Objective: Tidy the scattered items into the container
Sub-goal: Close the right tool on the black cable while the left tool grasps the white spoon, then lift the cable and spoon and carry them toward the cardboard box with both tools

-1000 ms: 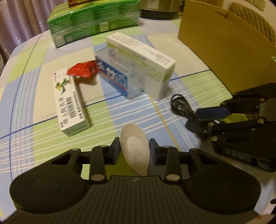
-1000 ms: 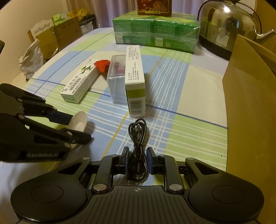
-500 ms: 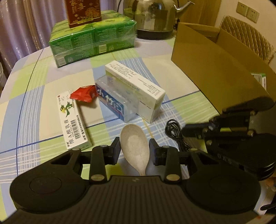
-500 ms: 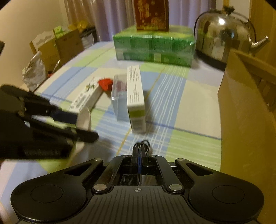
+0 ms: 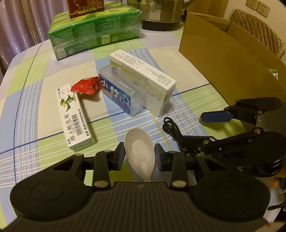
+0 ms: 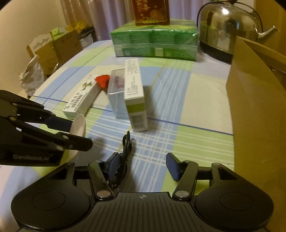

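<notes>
Left hand-held gripper (image 5: 139,157) grasps the spoon (image 5: 140,153) at lower centre; right hand-held gripper (image 6: 141,167) released, cable (image 6: 125,151) against its left finger; boxes remain outside the cardboard box (image 5: 223,58), upper right

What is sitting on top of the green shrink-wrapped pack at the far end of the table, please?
A dark red box with gold print stands on the green pack. Its top is cut off by the frame.
</notes>
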{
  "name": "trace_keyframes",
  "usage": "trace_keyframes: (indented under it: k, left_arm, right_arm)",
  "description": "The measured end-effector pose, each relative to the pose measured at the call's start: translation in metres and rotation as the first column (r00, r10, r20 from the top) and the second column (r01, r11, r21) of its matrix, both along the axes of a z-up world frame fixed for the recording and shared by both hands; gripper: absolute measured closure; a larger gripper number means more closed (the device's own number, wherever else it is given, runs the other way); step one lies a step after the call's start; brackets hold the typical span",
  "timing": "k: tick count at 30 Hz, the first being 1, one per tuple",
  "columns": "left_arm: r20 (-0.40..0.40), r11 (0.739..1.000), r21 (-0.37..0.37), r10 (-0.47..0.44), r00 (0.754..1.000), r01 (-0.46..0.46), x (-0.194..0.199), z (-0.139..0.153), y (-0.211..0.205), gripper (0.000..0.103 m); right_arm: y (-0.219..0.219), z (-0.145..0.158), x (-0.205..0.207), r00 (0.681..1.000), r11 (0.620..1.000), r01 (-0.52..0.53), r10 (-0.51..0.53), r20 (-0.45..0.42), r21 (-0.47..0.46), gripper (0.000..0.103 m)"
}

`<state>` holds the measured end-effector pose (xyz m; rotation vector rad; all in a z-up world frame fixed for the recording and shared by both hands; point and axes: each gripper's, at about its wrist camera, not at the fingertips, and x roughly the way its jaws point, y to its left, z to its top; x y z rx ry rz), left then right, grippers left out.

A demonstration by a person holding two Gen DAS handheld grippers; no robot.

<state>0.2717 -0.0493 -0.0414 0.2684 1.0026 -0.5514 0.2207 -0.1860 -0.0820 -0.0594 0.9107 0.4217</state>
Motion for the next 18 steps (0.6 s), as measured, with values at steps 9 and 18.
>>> trace_keyframes:
  k: [9, 18]
  left_arm:
    - [-0.017, 0.999, 0.005, 0.033, 0.999, -0.033, 0.005, -0.005, 0.014, 0.073]
    - [-0.039, 1.000, -0.011, -0.002, 0.999, 0.001, 0.002, -0.008, 0.007, 0.073]
  right_arm:
    - [0.017, -0.010, 0.000, 0.999, 0.999, -0.048, 0.048, -0.006, 0.006, 0.050]
    - [0.023, -0.011, -0.001, 0.999, 0.998, -0.050, 0.050, 0.013, -0.050, 0.093]
